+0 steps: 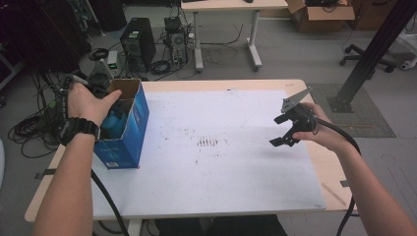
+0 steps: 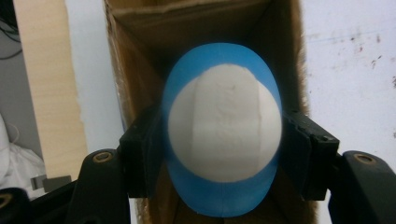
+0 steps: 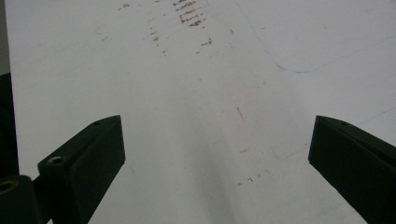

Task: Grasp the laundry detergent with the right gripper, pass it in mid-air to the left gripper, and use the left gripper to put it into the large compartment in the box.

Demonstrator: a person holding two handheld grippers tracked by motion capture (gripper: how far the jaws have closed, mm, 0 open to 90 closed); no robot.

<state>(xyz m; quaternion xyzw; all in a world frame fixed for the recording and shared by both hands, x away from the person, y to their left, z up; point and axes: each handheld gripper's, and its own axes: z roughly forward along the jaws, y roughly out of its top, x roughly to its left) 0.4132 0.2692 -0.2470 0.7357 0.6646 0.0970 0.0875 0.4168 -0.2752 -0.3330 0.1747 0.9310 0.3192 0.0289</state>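
A tall blue cardboard box (image 1: 129, 142) stands open-topped at the table's left side. My left gripper (image 2: 224, 140) is shut on a blue oval object with a white face (image 2: 224, 130), held in the box's mouth between its brown inner walls (image 2: 135, 70). In the high view the blue object (image 1: 114, 124) sits inside the box top, under the person's left hand (image 1: 86, 103). My right gripper (image 1: 279, 131) hovers over the right part of the white sheet (image 1: 221, 167). Its jaws stand wide open with nothing between them (image 3: 217, 154).
Brown smudges (image 1: 209, 142) mark the sheet's middle. The wooden table edge (image 1: 327, 167) shows at the right. Behind the table, on the floor, are a computer tower (image 1: 138, 42), tangled cables (image 1: 34, 128), a second desk (image 1: 226, 29), a cardboard box (image 1: 319, 14) and a black post (image 1: 373, 49).
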